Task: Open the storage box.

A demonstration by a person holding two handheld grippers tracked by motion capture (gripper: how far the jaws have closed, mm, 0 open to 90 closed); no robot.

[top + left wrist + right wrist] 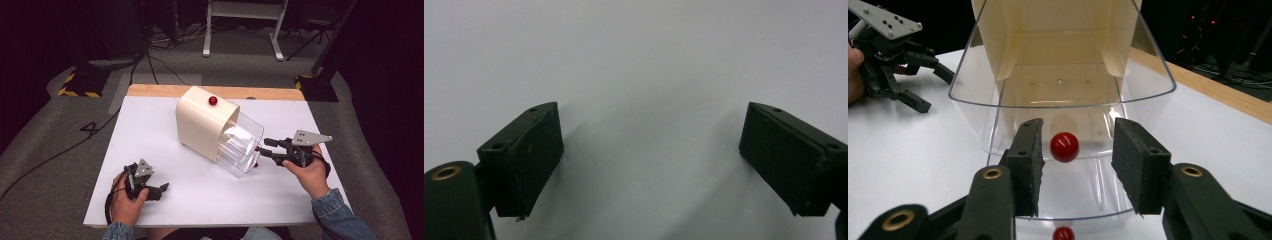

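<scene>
**Letting go of the drawer knob cleanly**

Black foam pads of my right tool (1075,165) stand part-way open on either side of the small red ball knob (1064,147), with daylight on both sides of it, so I grip nothing. That knob sits on the front of the clear plastic drawer (1148,65), which is pulled out from the cream rounded cabinet (200,122) just ahead of the tool. My judgement is that the drawer is out far enough. To do this well I should keep the pads level with the knob and back straight away from it, so neither pad snags it and nudges the drawer. My left tool (159,190) rests wide open and empty on the white desk (165,130), well away to the side.
</scene>
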